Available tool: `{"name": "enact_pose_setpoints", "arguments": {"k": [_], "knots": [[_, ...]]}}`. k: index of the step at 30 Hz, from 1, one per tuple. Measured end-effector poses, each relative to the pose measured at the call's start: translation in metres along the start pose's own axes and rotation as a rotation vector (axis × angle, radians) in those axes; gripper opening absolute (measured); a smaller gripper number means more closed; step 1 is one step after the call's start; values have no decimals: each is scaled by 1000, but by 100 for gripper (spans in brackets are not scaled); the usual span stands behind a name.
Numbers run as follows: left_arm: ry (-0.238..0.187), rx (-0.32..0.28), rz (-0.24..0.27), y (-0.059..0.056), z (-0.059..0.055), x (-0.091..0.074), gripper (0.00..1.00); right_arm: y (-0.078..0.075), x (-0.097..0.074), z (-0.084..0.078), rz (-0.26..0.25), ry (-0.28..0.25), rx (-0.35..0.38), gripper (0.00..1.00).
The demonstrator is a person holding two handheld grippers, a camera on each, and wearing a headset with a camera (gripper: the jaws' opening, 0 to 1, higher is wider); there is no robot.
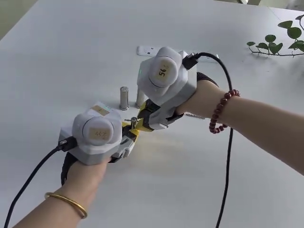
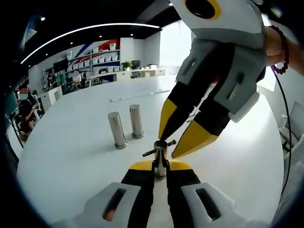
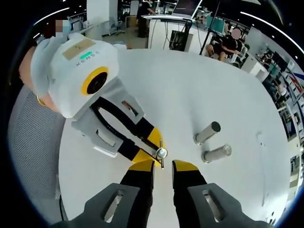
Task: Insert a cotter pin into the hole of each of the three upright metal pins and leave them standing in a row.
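Left gripper (image 2: 160, 167): jaws closed on the lower part of an upright metal pin (image 2: 160, 156). Cotter pin (image 2: 159, 147) lying crosswise through the top of that metal pin, both ends projecting. Right gripper (image 3: 164, 166) close over the metal pin from the opposite side, jaws parted and gripping nothing, yellow tips to either side of one end of the cotter pin. Two more pins (image 2: 117, 130) (image 2: 136, 121) upright on the white table (image 1: 213, 166) just beyond the metal pin, side by side, clear of both grippers.
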State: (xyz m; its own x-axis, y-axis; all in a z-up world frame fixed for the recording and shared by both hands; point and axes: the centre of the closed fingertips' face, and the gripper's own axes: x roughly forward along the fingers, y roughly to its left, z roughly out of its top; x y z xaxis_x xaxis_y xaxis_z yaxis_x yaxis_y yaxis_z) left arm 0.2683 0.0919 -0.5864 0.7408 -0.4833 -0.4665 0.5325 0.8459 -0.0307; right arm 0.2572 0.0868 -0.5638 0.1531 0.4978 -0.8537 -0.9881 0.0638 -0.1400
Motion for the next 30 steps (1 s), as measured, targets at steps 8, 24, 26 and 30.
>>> {"name": "enact_pose_setpoints", "arguments": {"k": [8, 24, 26, 30], "knots": [[-3, -7, 6, 0, 0, 1, 7, 2, -4, -5, -6, 2, -12, 1], [16, 1, 16, 5, -1, -2, 7, 2, 3, 7, -2, -35, 15, 0], [12, 2, 25, 8, -1, -4, 7, 1, 4, 10, -5, -40, 17, 0], [0, -3, 37, 16, 3, -6, 6, -4, 6, 19, -15, -54, 17, 0]]}}
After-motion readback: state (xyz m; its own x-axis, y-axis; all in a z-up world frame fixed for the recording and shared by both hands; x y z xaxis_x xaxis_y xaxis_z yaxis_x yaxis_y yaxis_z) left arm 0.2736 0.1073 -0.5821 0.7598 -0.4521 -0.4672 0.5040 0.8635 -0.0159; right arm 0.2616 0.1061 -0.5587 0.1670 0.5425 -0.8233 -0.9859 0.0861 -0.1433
